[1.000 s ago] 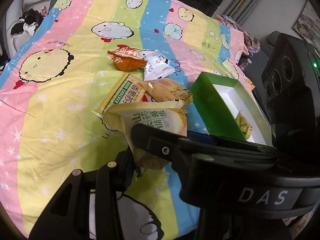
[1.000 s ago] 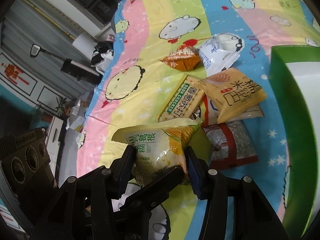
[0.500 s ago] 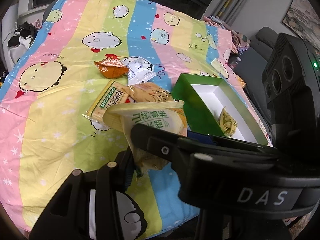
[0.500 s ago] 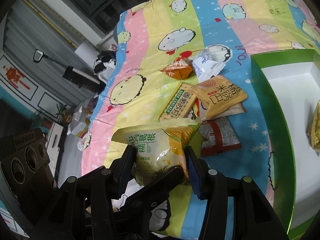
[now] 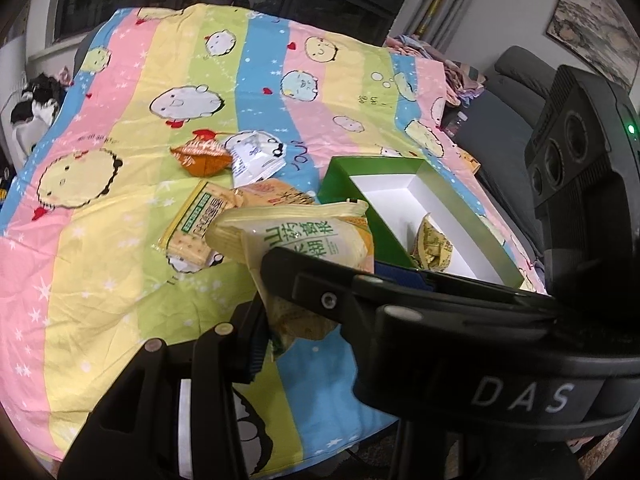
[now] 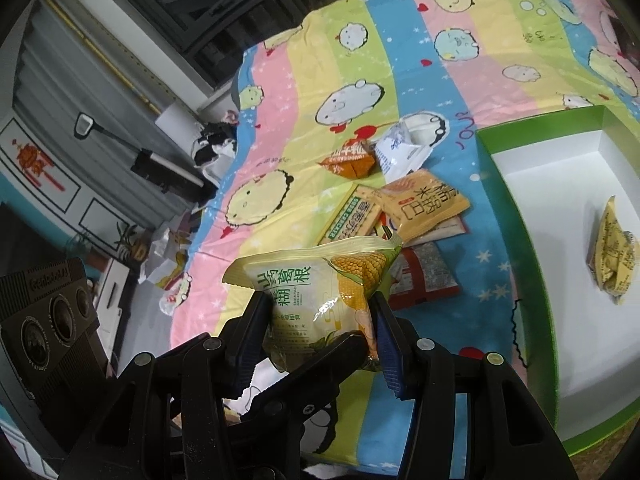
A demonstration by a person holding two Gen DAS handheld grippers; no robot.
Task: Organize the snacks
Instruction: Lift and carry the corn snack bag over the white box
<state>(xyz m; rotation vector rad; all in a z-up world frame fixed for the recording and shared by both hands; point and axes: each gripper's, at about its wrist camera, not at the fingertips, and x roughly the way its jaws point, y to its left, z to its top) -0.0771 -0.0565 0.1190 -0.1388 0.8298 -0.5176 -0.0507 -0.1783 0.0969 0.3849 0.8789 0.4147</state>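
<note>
Both grippers are clamped on the same corn snack packet (image 6: pixel 320 300), holding it up off the bed. In the right wrist view the right gripper (image 6: pixel 316 344) pinches the packet's lower sides, bottom centre of frame; the left gripper (image 5: pixel 320 300) has its fingers closed on the bottom end too, low centre of its own view. The packet stands roughly upright, long axis pointing away from the fingers. The green box (image 6: pixel 520 216) sits to the right of it, white inside, with one yellow wrapped snack (image 6: pixel 612 252) already in. Further back, the loose pile: cracker pack (image 6: pixel 352 216), orange pouch (image 6: pixel 352 160), white sachet (image 6: pixel 400 148). Looks like a swing to the right next.
</note>
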